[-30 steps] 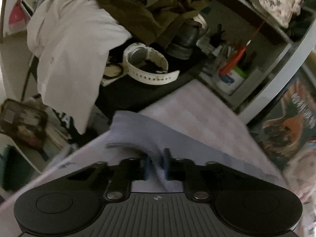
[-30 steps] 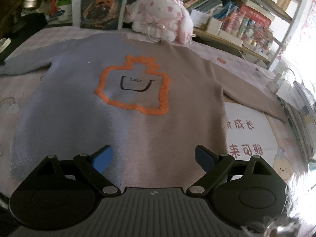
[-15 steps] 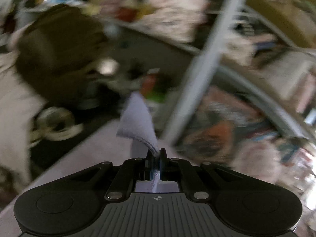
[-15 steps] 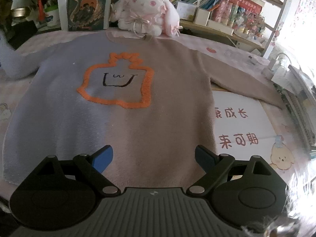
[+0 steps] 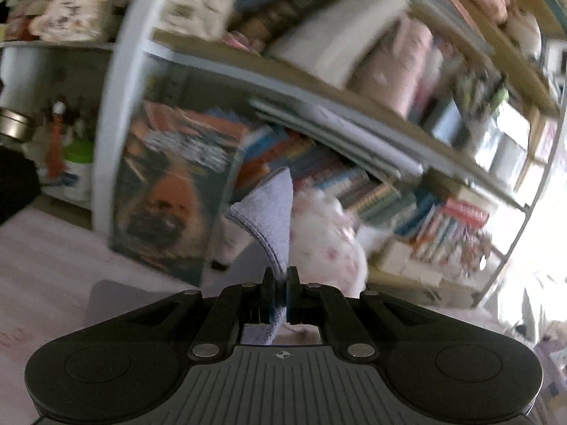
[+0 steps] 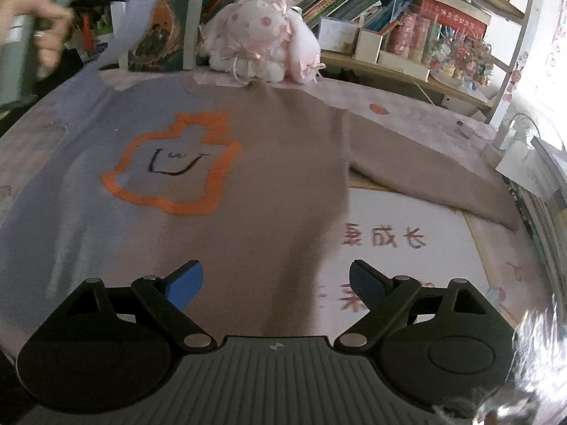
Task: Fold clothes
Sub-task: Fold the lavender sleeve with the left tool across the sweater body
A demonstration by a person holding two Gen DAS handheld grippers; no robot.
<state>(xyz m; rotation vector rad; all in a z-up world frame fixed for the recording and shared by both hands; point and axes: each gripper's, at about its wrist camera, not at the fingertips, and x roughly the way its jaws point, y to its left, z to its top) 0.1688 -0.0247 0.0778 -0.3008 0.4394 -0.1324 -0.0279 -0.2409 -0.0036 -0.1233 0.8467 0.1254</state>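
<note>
A two-tone sweater [image 6: 248, 184], lavender on its left half and tan on its right, lies flat on the table with an orange outlined figure [image 6: 173, 170] on the chest. My left gripper [image 5: 279, 276] is shut on the lavender sleeve cuff [image 5: 269, 212], which stands up from the jaws in front of the bookshelf. In the right wrist view a hand [image 6: 39, 24] holds that gripper high at the top left, the lavender sleeve [image 6: 141, 3] trailing from it. My right gripper [image 6: 276, 283] hangs open over the sweater's lower hem, nothing between its fingers. The tan sleeve [image 6: 436, 184] stretches out to the right.
A pink and white plush toy [image 6: 262, 42] sits at the table's far edge by the collar. Behind it stand bookshelves [image 6: 372, 3] and a leaning book [image 6: 163, 32]. A white printed sheet [image 6: 400, 248] lies under the tan side. A patterned cloth [image 6: 425, 113] covers the table.
My left gripper has swung up and to the right with the sleeve cuff, away from the clutter towards the bookshelf. The right gripper has slid to the right along the hem, still open.
</note>
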